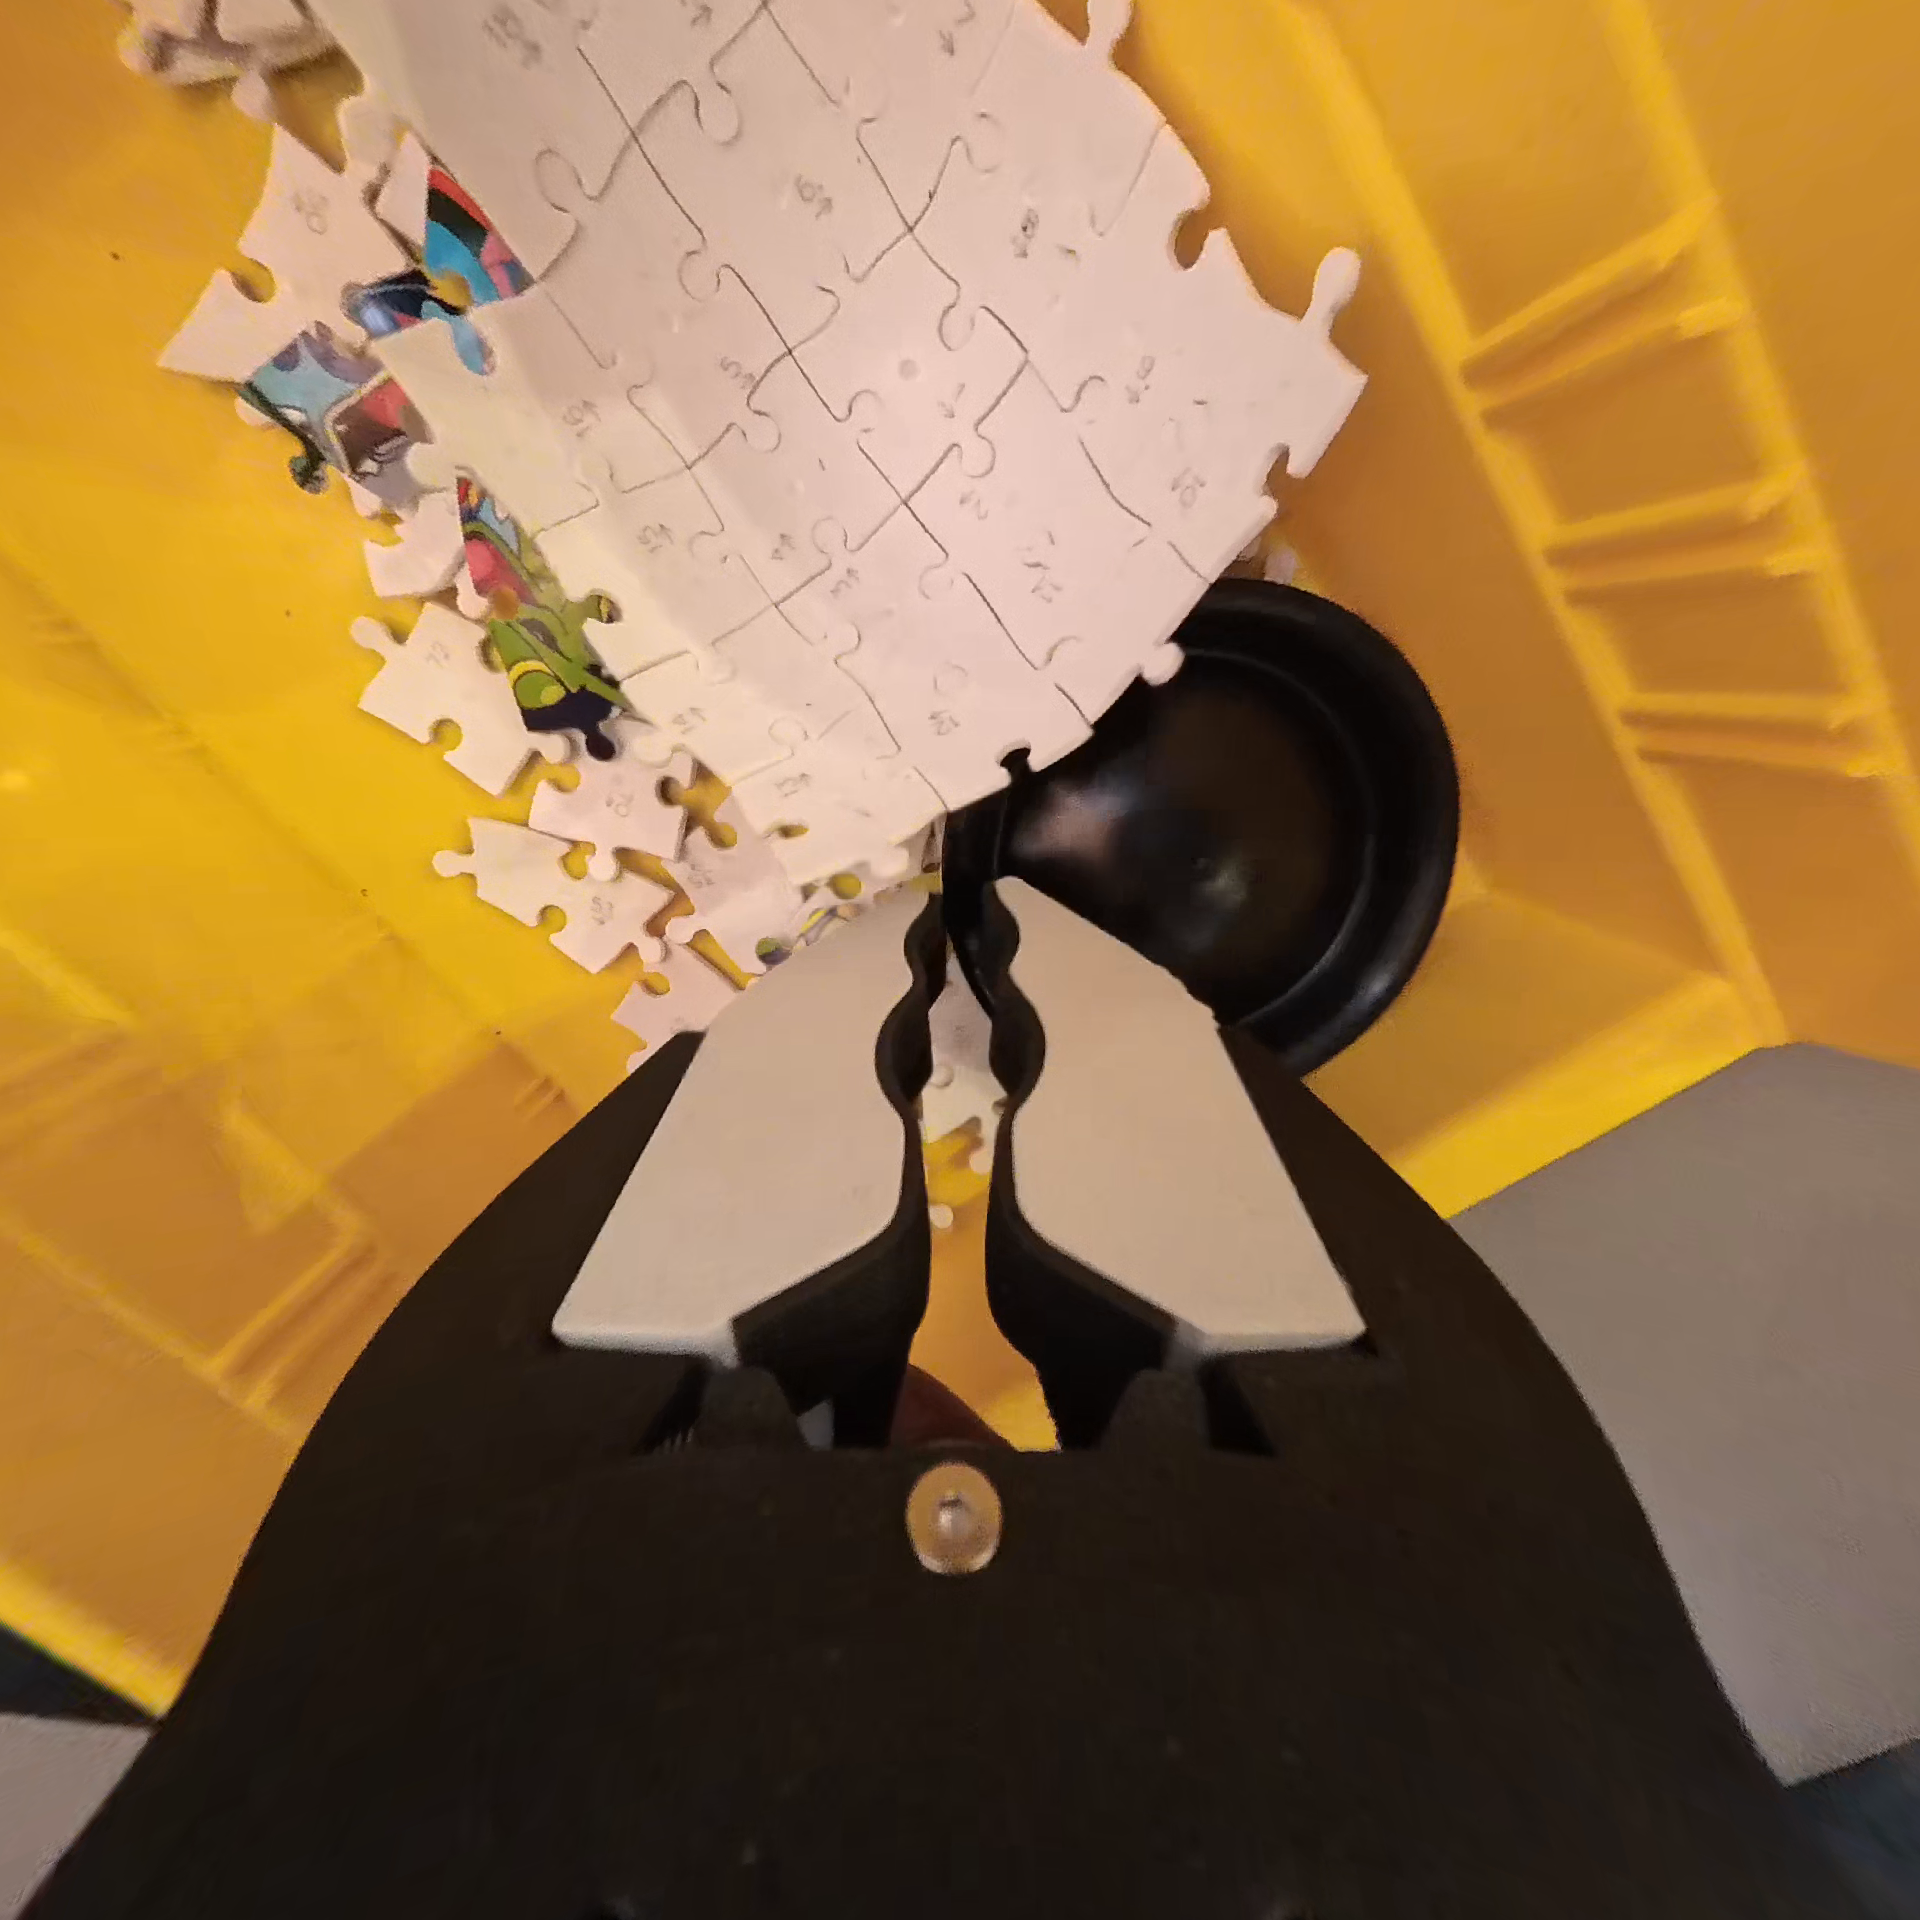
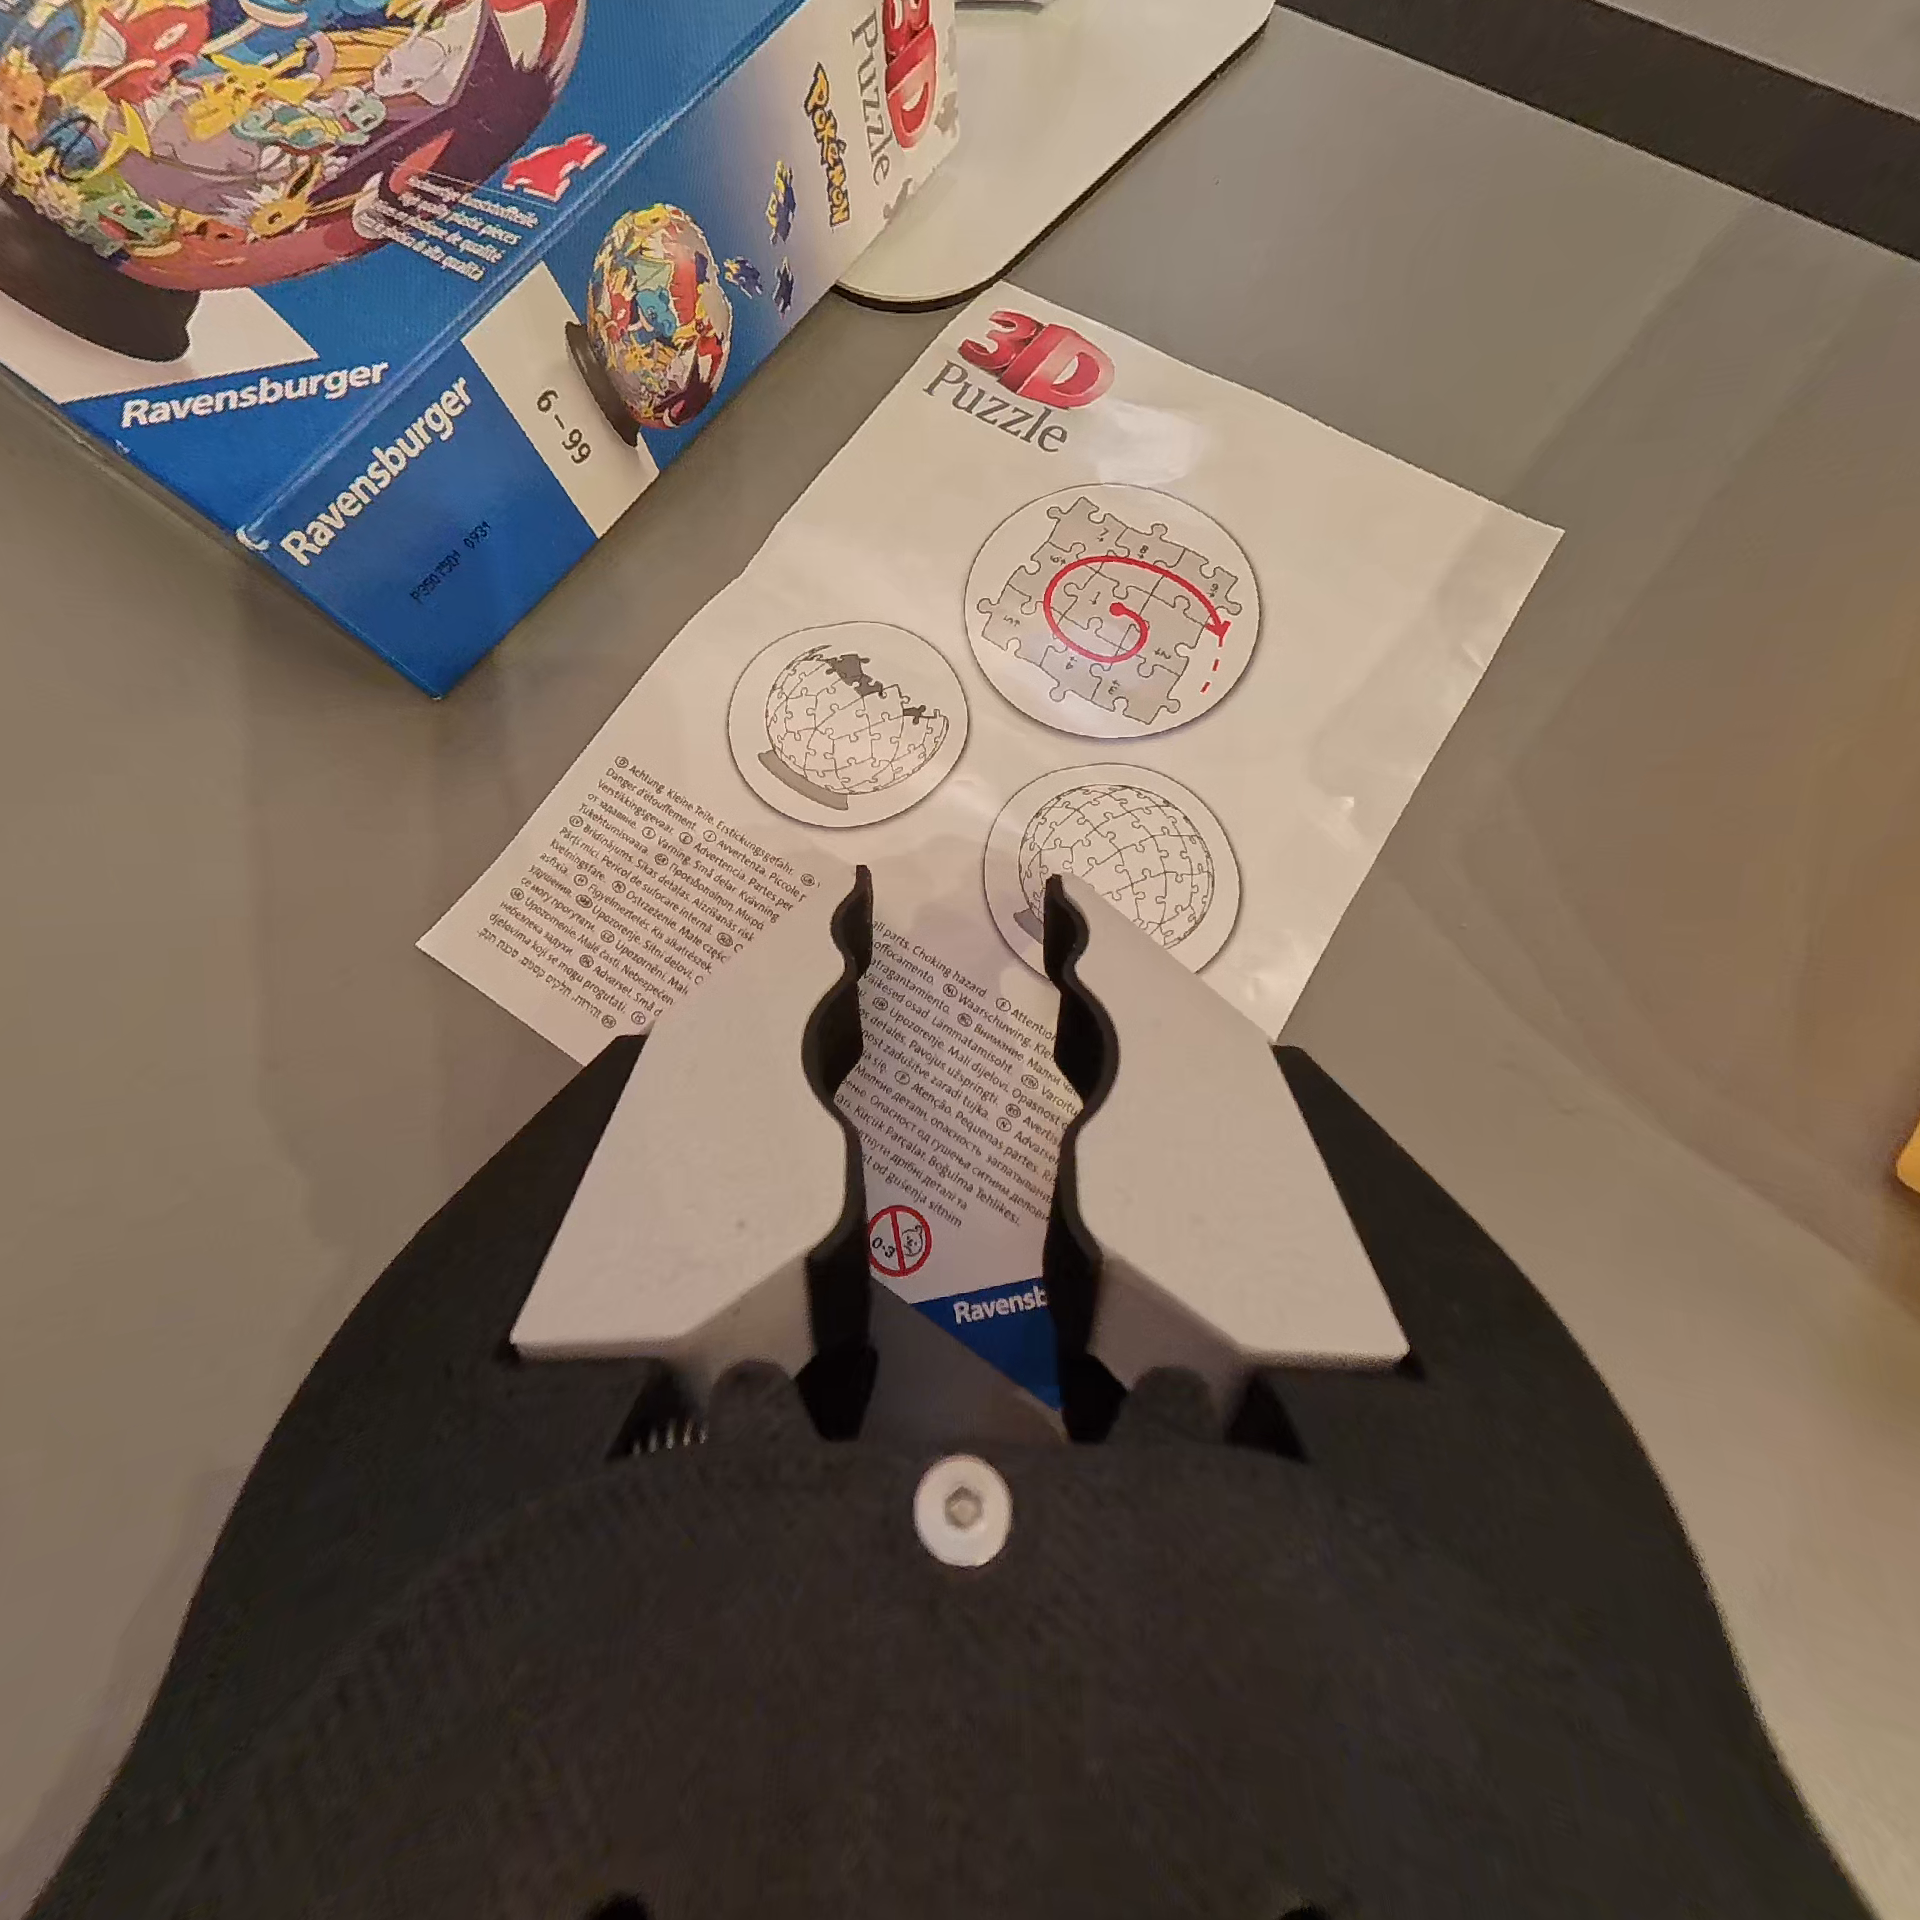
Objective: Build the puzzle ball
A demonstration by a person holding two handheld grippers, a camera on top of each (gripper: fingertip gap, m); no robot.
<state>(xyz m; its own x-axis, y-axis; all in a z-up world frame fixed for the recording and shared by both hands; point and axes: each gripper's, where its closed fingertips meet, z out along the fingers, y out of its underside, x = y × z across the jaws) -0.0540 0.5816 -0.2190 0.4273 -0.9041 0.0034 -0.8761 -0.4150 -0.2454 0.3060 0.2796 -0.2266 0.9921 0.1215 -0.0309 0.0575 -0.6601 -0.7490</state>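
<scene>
Inside the yellow bin [image 1: 1558, 312], my left tongs [image 1: 961, 914] pinch the light, brittle puzzle shell [image 1: 883, 364] at its rim beside the black stand [image 1: 1299, 831]; my right tongs [image 2: 956, 894] hang spread, empty.

Puzzle shell [image 1: 831, 343] cut off at top (box [image 2: 343, 312] too).

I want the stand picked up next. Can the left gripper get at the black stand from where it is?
Probably yes: the left gripper seems already shut on the black stand at its near rim. The joined puzzle pieces overhang only the stand's far side.
</scene>
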